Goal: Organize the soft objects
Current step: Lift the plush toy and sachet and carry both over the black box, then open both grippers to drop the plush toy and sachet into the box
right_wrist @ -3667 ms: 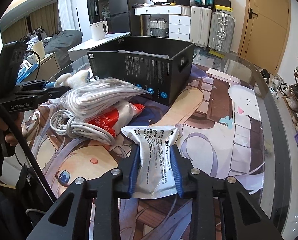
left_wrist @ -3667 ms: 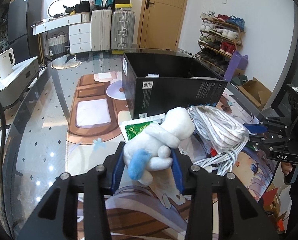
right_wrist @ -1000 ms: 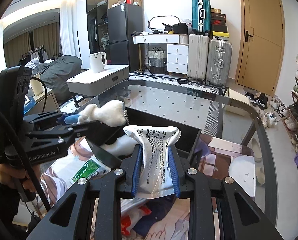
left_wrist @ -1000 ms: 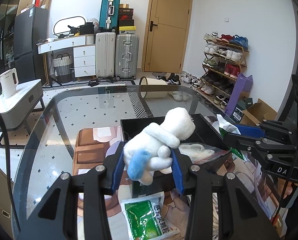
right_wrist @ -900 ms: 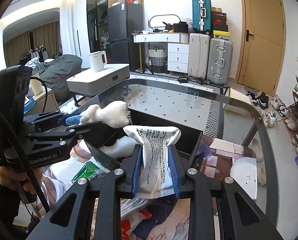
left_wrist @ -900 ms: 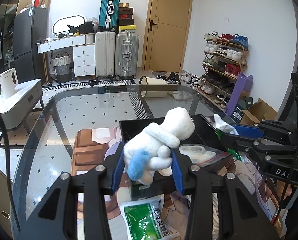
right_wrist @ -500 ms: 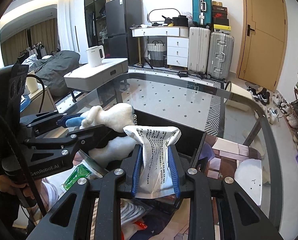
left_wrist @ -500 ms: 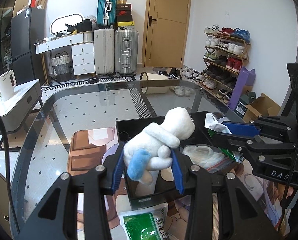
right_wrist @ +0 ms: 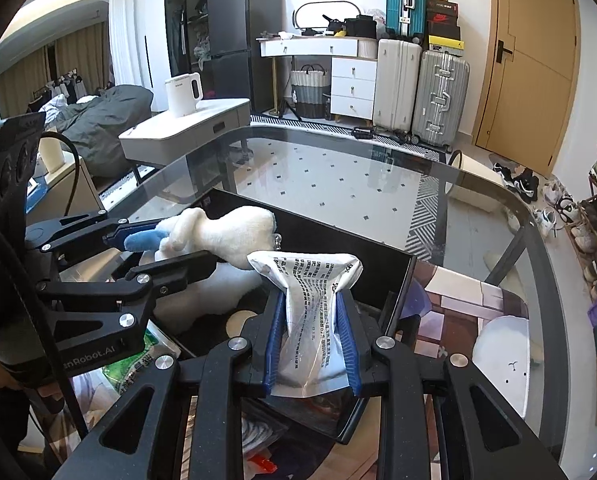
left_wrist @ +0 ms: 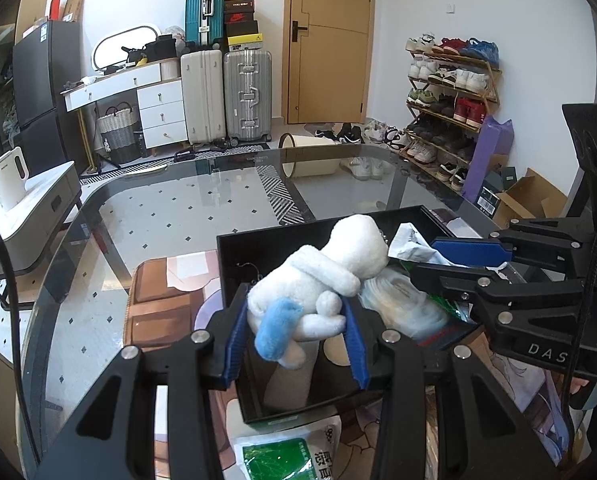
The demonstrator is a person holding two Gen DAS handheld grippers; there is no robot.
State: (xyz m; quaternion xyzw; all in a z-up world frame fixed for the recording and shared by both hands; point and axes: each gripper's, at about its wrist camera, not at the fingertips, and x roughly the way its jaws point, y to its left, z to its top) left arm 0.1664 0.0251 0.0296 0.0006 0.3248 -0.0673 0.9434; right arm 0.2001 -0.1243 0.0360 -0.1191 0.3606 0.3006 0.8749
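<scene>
Now plush toy [left_wrist: 318,280] & pouch [right_wrist: 314,312] held above black box [left_wrist: 258,248] rim.

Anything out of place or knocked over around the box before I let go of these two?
On the table, nothing stands out: plush and pouch are both gripped above the box. One oddity: a bin lies tipped on its side on the floor beyond the table.

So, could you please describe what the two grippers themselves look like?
Both are matte black angular linkages with silver screws and blue ribbed pads on the fingers. The left gripper shows "Robot.AI" lettering on its body in the right wrist view, plus a black cable. The right gripper bears "DAS" in the left wrist view, also with a black cable.
</scene>
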